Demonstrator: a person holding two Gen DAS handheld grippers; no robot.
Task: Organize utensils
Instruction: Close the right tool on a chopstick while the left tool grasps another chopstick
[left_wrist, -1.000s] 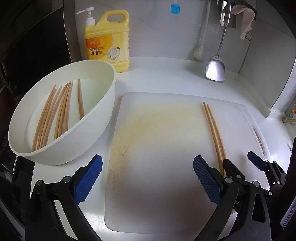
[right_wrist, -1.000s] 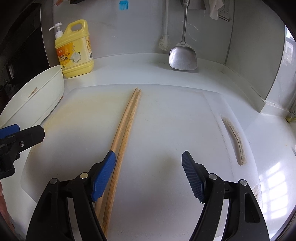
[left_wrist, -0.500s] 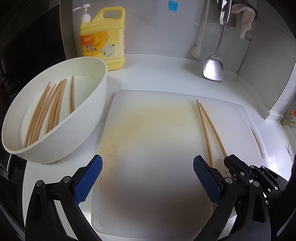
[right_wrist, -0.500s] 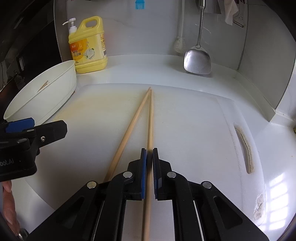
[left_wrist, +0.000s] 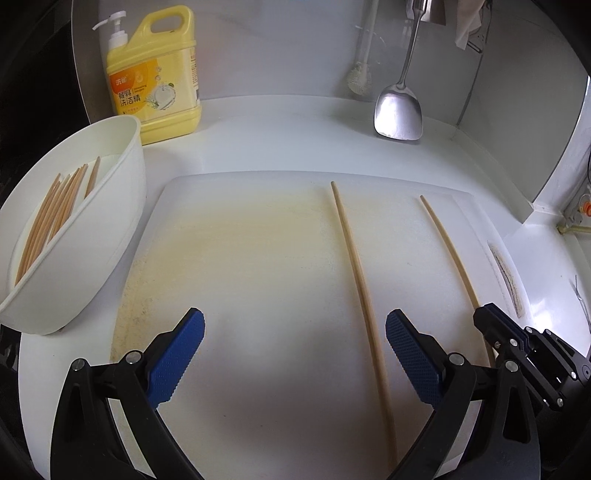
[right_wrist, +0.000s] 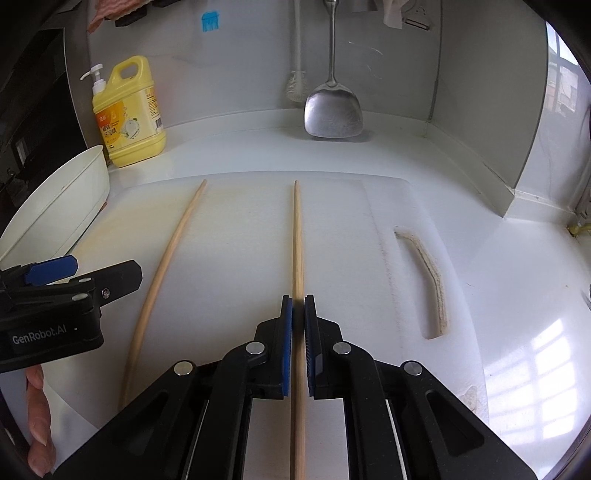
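Observation:
Two wooden chopsticks are over a white cutting board (left_wrist: 258, 266). My right gripper (right_wrist: 298, 306) is shut on one chopstick (right_wrist: 296, 240), which points straight ahead; it also shows in the left wrist view (left_wrist: 448, 251). The other chopstick (left_wrist: 356, 266) lies loose on the board, left of the held one, also in the right wrist view (right_wrist: 166, 266). My left gripper (left_wrist: 295, 350) is open and empty over the board's near part, with the loose chopstick just inside its right finger. A white bowl (left_wrist: 122, 206) at the left holds several chopsticks (left_wrist: 51, 218).
A yellow detergent bottle (left_wrist: 155, 77) stands at the back left. A metal spatula (left_wrist: 399, 110) and a brush (left_wrist: 360, 79) hang on the back wall. The board has a handle slot (right_wrist: 424, 280) at its right. White walls close the counter at back and right.
My right gripper closed on one chopstick of the pair and carried it to the right, away from the other. The left gripper stayed open and shifted right, so the bowl sits further left.

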